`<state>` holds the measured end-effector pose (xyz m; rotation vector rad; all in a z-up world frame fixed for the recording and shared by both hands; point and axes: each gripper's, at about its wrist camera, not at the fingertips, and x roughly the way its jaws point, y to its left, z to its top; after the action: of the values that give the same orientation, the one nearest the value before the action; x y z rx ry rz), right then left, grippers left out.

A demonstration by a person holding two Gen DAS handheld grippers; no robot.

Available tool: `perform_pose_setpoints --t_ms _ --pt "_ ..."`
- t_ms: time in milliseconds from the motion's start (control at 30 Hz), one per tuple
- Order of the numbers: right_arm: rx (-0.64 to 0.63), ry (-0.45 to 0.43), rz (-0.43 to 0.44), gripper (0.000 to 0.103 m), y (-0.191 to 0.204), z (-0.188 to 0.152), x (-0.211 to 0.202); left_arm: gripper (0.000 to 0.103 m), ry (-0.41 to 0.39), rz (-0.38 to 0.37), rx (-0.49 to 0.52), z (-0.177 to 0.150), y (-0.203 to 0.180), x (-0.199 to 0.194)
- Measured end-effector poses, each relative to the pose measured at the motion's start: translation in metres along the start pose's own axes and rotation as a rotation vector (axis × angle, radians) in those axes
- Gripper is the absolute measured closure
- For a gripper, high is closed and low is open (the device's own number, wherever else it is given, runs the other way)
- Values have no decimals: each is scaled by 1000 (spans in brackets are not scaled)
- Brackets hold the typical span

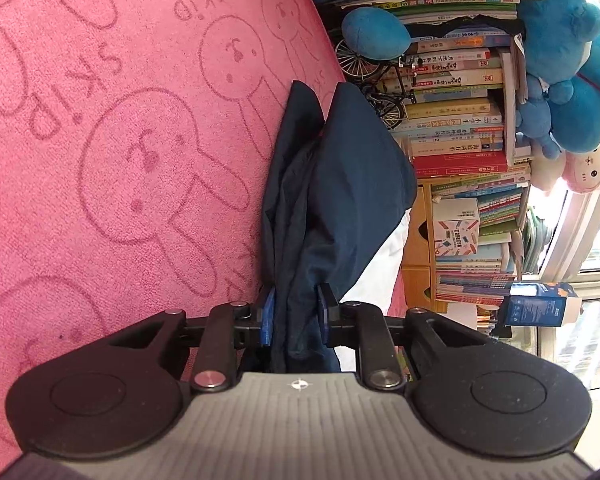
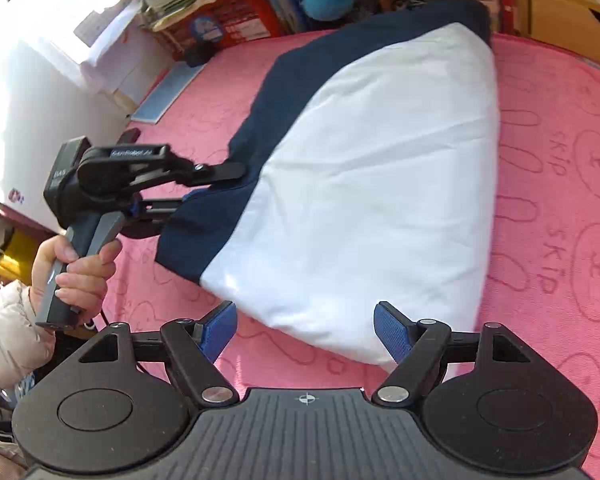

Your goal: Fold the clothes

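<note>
The right gripper (image 2: 304, 330) hangs nearest its own camera with its jaws released and spread wide, the blue pads (image 2: 388, 332) gripping nothing; the white hem of the garment (image 2: 380, 184) lies just beyond them, reaching in beside the right pad. The garment is the landmark: a white and navy piece of clothing lying on the pink rabbit-print cover (image 2: 552, 208), its white panel facing up and a navy band running along its left edge.

At the garment's left edge, the left gripper (image 2: 198, 198) reaches in from the side, held by a hand (image 2: 78, 268) in a pale padded sleeve (image 2: 4, 332). In the left wrist view, the left gripper's jaws are clenched on a bunched navy fold (image 1: 296, 312) of the garment, the cloth pinched between both pads and rising away from them in a dark ridge.

Beyond the garment stand stacks of books (image 1: 452, 120), a small model bicycle (image 1: 380, 84), and blue plush toys (image 1: 564, 52) by a bright window.
</note>
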<state>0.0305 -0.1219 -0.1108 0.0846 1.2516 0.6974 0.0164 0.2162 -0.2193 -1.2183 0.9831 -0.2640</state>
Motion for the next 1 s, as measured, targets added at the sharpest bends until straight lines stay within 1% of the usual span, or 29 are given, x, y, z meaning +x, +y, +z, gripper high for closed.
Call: perform_pose_setpoints --t_ms 100,133,200,233,300,367,467,533,567,600,667,700,733,800,933,967,1000 --pt "150 -33 29 27 -59 16 -10 82 18 46 60 2 -6 3" --pt "193 -51 42 26 -78 23 -10 82 22 57 63 2 -6 4" --pt "260 -81 97 26 -113 42 -2 82 29 79 69 1 -5 6" --pt "276 -88 119 26 -127 53 6 81 33 91 72 1 -5 7" --pt "266 -92 158 26 -144 76 22 81 46 125 69 1 -3 11" --pt "208 -77 197 26 -148 98 38 81 62 138 72 3 -5 12" --pt "111 -19 281 27 -143 122 59 82 90 195 127 5 -17 17" --pt "42 -20 327 16 -138 133 67 82 106 232 177 5 -26 21" --pt "11 -29 346 17 -138 138 70 83 116 250 201 5 -30 23" --pt "22 -44 365 17 -141 144 72 83 126 267 224 5 -34 24" --pt "65 -83 395 27 -151 153 78 83 147 301 274 5 -41 28" --pt "77 -102 388 39 -155 156 81 83 160 320 308 4 -45 30" --pt "82 -111 400 43 -159 158 83 83 173 337 346 3 -50 32" --pt "90 -128 429 46 -166 162 89 84 209 377 413 3 -60 40" --pt "174 -138 507 49 -180 169 100 84 270 415 450 7 -69 48" --pt "179 -119 516 48 -183 170 100 84 279 418 449 8 -69 48" --pt "169 -89 523 45 -182 171 100 84 288 420 446 9 -69 49"
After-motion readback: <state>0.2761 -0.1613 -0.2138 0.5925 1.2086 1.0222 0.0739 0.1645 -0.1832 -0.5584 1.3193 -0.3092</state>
